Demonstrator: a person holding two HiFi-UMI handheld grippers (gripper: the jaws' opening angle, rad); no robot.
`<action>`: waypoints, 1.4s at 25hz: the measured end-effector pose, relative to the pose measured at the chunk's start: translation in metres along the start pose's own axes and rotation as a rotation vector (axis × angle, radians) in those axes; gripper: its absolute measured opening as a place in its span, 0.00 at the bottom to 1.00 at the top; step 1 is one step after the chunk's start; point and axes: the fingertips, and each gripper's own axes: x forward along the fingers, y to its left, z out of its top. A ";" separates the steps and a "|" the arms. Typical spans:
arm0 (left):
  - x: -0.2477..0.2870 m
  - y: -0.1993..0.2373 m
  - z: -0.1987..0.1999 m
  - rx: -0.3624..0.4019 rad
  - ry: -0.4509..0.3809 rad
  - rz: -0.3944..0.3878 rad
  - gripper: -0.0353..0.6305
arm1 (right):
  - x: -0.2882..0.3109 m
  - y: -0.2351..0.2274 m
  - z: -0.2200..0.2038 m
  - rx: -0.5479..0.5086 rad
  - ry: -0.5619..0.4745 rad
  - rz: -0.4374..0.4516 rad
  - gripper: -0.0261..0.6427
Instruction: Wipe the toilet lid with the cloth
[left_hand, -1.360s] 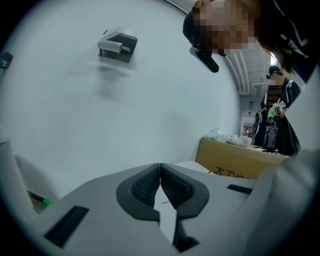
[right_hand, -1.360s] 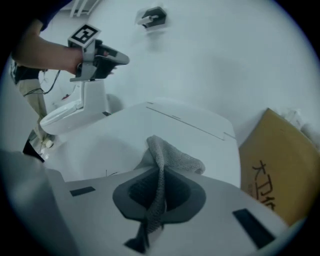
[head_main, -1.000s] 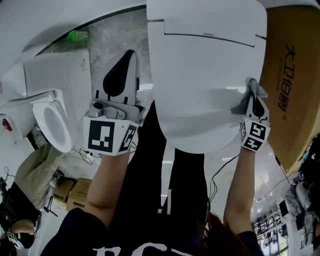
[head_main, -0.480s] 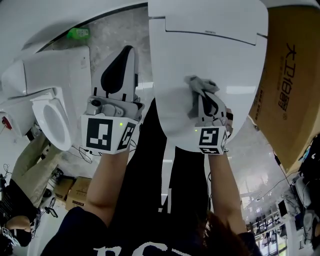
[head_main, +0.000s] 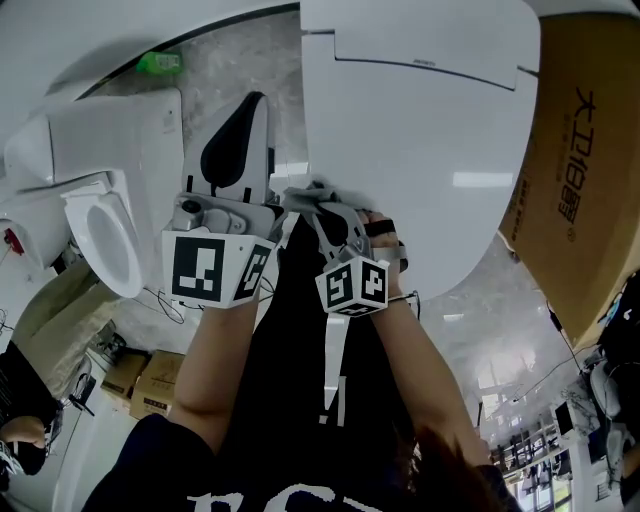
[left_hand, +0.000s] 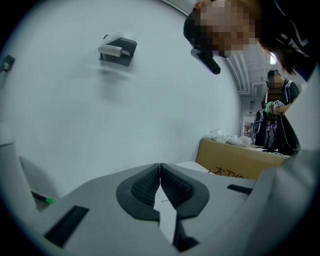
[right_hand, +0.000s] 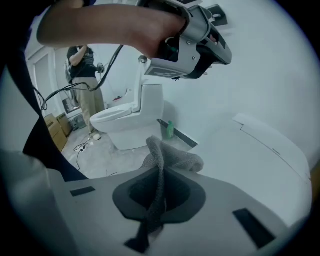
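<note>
The white toilet lid fills the upper middle of the head view. My right gripper is shut on a grey cloth at the lid's near left edge. In the right gripper view the cloth stands bunched up between the jaws, with the lid stretching away to the right. My left gripper hangs left of the lid over the floor, apart from it. In the left gripper view its black pads meet with nothing between them, facing a white wall.
A second white toilet stands at the left, with a green bottle by the wall. A large cardboard box sits right of the lid. Small boxes and cables lie on the floor. Another person stands further off.
My right gripper has swept the cloth from the lid's right edge across its near part to its left edge. The left gripper has stayed put.
</note>
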 end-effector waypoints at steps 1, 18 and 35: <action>0.000 0.000 0.000 0.001 0.002 0.000 0.09 | -0.004 -0.001 -0.004 -0.004 -0.003 0.003 0.08; 0.006 -0.017 -0.002 0.011 0.012 -0.029 0.09 | -0.173 -0.184 -0.180 0.350 0.123 -0.562 0.08; 0.006 -0.027 0.001 0.013 -0.004 -0.029 0.09 | -0.108 -0.077 -0.117 0.250 0.070 -0.314 0.08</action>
